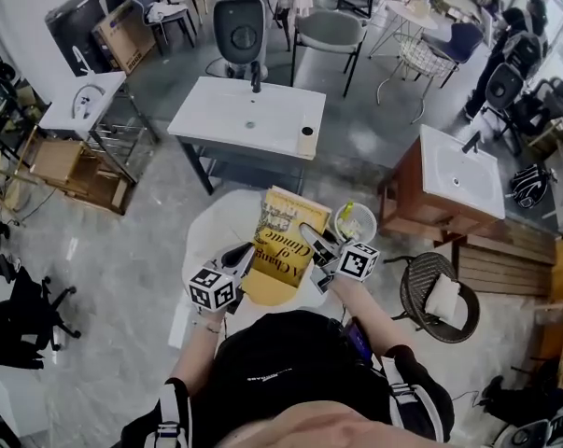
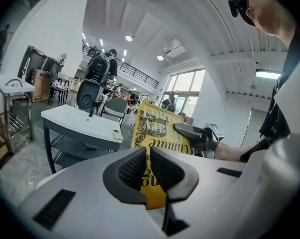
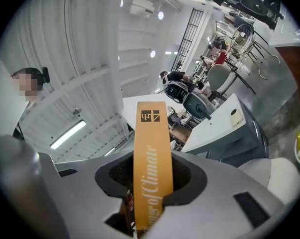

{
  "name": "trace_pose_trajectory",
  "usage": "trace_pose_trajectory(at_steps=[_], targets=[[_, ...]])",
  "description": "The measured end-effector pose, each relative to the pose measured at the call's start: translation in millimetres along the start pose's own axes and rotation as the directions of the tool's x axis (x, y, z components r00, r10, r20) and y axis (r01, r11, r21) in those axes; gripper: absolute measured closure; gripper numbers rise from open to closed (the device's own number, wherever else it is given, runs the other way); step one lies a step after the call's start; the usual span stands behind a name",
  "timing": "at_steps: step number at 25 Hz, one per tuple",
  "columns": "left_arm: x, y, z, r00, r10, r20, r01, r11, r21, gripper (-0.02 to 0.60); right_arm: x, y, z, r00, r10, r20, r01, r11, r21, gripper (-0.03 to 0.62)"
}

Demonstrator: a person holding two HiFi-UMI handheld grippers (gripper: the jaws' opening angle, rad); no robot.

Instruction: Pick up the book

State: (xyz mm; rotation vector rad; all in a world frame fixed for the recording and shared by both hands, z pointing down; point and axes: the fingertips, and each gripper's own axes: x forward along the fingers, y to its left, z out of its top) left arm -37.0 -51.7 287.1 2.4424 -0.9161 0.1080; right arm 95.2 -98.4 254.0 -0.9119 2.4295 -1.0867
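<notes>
Both jaw pairs pinch the book [image 1: 283,241]: left gripper [image 2: 147,171] at its lower edge, right gripper [image 3: 152,183] across the spine, holding it tilted over the round tabletop [image 1: 211,227]. Yellow cover w/ dark lettering. White cup [image 1: 372,224] at the tabletop's right edge holds sth yellow-green.

The yellow book [image 1: 283,245] has big black lettering on its cover: "A Chang…" and "Climate" from the head view, and "Climate" upside down in the left gripper view. Its spine [image 3: 152,173] reads "…nge of Climate", with a small square publisher's mark at twelve o'clock of the words.
</notes>
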Motion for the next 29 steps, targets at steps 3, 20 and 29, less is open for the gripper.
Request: trace_pose_trajectory(at_steps=[3,20,29], targets=[[1.0,3.2,1.0,1.000,0.000,0.000,0.000,1.000,0.001,0.565,1.9,0.0,0.8,1.000,0.004,0.012,-0.004,1.000,0.008,0.433],[6.7,15.8,17.5,0.999,-0.014,0.035,0.014,1.000,0.007,0.565,12.3,-10.7,5.3,1.000,-0.015,0.022,0.015,1.000,0.001,0.433],[5.4,19.0,22.3,0.997,-0.050,0.056,0.049,0.999,0.012,0.566,19.7,-15.6,3.4,0.999,-0.019,0.033,0.018,1.000,0.018,0.433]])
